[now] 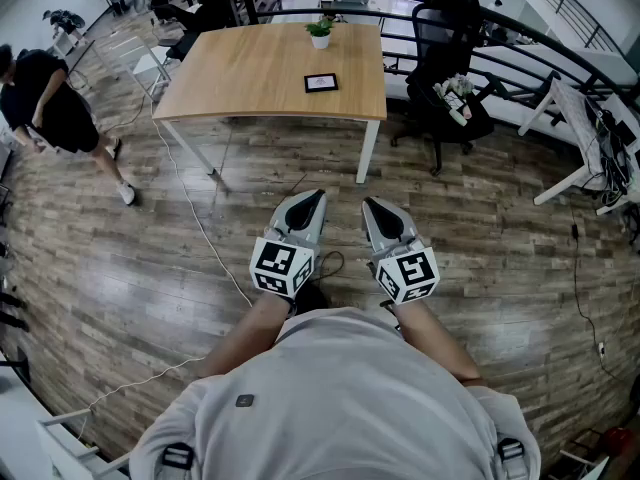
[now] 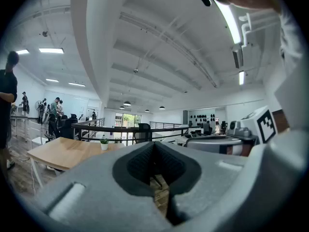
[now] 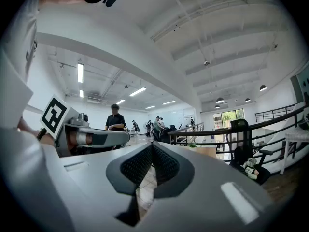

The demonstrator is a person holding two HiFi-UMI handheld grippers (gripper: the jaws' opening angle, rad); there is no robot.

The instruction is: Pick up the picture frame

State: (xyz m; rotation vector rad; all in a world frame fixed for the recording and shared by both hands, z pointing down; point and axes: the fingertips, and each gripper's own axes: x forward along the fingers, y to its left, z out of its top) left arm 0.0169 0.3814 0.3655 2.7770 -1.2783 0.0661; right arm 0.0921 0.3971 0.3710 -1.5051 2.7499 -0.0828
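A small black picture frame (image 1: pixel 321 82) lies flat on the far wooden table (image 1: pixel 250 78), near its right side. Both grippers are held level close to my chest, well short of the table. My left gripper (image 1: pixel 311 200) is shut with nothing between its jaws, and so is my right gripper (image 1: pixel 372 206) beside it. In the left gripper view the left gripper (image 2: pixel 153 146) points at the table (image 2: pixel 63 151), with the frame too small to make out. The right gripper (image 3: pixel 152 148) faces the railing and the room beyond it.
A small potted plant (image 1: pixel 320 32) stands at the table's far edge. A black office chair (image 1: pixel 445 68) sits right of the table, and white desks (image 1: pixel 590 138) further right. A person in black (image 1: pixel 45 98) walks at the left. A cable (image 1: pixel 200 228) trails over the wooden floor.
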